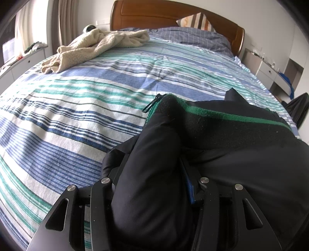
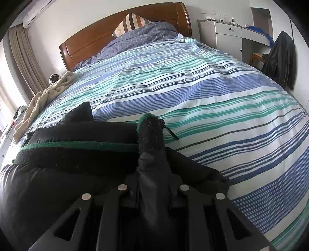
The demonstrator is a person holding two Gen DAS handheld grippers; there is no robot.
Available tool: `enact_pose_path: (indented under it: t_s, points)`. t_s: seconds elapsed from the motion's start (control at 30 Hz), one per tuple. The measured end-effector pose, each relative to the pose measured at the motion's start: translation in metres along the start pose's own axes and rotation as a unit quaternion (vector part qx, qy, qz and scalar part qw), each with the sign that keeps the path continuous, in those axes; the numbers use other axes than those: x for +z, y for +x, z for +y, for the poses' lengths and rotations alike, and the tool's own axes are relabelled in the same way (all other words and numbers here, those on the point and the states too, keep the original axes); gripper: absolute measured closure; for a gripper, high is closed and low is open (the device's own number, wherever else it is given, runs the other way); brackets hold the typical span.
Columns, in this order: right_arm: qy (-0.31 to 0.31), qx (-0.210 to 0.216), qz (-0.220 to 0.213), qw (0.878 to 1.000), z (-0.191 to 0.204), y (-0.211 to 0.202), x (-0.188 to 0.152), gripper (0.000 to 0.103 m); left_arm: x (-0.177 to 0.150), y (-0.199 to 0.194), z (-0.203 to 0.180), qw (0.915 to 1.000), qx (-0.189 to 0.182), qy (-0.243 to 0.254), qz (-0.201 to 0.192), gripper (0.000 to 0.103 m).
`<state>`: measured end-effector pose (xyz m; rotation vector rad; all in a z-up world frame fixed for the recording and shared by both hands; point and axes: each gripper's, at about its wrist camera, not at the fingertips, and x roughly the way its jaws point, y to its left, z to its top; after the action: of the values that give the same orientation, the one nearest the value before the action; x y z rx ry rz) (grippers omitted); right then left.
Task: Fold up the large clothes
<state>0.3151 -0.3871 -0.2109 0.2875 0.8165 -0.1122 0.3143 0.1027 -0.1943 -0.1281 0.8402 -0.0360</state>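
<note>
A black jacket [image 1: 241, 154] with a green-striped knit hem lies across the near part of the striped bed [image 1: 96, 96]. My left gripper [image 1: 152, 170] is shut on a bunched corner of the jacket; its fingertips are hidden by the cloth. A zipper pull [image 1: 149, 105] hangs at that corner. In the right wrist view the jacket [image 2: 67, 154] stretches to the left. My right gripper [image 2: 151, 173] is shut on the other hem corner, which sticks up between the fingers. A zipper pull [image 2: 171, 132] lies on the bed [image 2: 212, 96] beside it.
A cream fleece garment [image 1: 92, 48] lies at the bed's far left, also showing in the right wrist view [image 2: 44, 96]. Pillows [image 1: 193, 36] lean on the wooden headboard [image 1: 154, 15]. White drawers [image 2: 227, 36] and a chair with a dark coat [image 2: 282, 59] stand right of the bed.
</note>
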Motion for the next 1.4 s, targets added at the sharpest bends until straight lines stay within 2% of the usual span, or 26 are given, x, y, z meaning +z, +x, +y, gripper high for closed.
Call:
enact_pose_path:
  t_s: [0.4, 0.57, 0.63, 0.7, 0.73, 0.87, 0.93, 1.03, 1.17, 1.23, 1.3, 1.37, 1.4]
  points:
    - [-0.006, -0.009, 0.003, 1.000, 0.005, 0.000, 0.002, 0.083, 0.001, 0.000, -0.001, 1.0000, 0.006, 0.002, 0.002, 0.052]
    - [-0.006, -0.003, 0.020, 1.000, 0.004, -0.010, 0.011, 0.079, 0.005, -0.004, 0.002, 0.9999, 0.005, -0.002, 0.010, 0.043]
    - [-0.011, -0.011, 0.027, 1.000, 0.004, -0.025, 0.013, 0.054, 0.010, -0.006, 0.004, 0.9996, -0.002, -0.002, 0.029, 0.039]
    - [-0.008, -0.007, 0.010, 1.000, 0.001, -0.052, 0.014, 0.037, 0.016, -0.017, 0.002, 0.9988, 0.004, 0.008, 0.049, 0.037]
    - [-0.010, -0.001, -0.005, 1.000, -0.001, -0.070, 0.013, 0.036, 0.019, -0.028, 0.001, 0.9988, 0.005, 0.012, 0.047, 0.036]
    - [-0.046, 0.016, -0.054, 0.997, 0.000, -0.131, -0.003, 0.036, 0.021, -0.085, -0.016, 0.9990, -0.030, 0.033, 0.008, 0.026]
    - [-0.053, 0.040, -0.060, 0.996, 0.000, -0.148, -0.013, 0.036, 0.022, -0.105, -0.036, 0.9964, -0.063, 0.055, -0.003, 0.025]
    - [-0.043, 0.086, -0.068, 0.993, 0.003, -0.174, -0.033, 0.036, 0.029, -0.117, -0.083, 0.9880, -0.121, 0.096, 0.011, 0.023]
    - [-0.014, 0.150, -0.083, 0.985, 0.012, -0.208, -0.062, 0.037, 0.042, -0.090, -0.142, 0.9802, -0.147, 0.125, 0.044, 0.021]
    - [-0.011, 0.172, -0.083, 0.981, 0.018, -0.220, -0.073, 0.051, 0.049, -0.057, -0.158, 0.9815, -0.146, 0.104, 0.067, 0.022]
    - [-0.024, 0.189, -0.077, 0.979, 0.026, -0.232, -0.088, 0.060, 0.047, -0.029, -0.163, 0.9825, -0.145, 0.075, 0.090, 0.022]
    - [-0.040, 0.199, -0.071, 0.977, 0.032, -0.244, -0.102, 0.061, 0.035, 0.003, -0.166, 0.9817, -0.134, 0.063, 0.120, 0.021]
    - [-0.044, 0.202, -0.068, 0.976, 0.032, -0.247, -0.107, 0.061, 0.029, 0.009, -0.170, 0.9823, -0.126, 0.077, 0.115, 0.020]
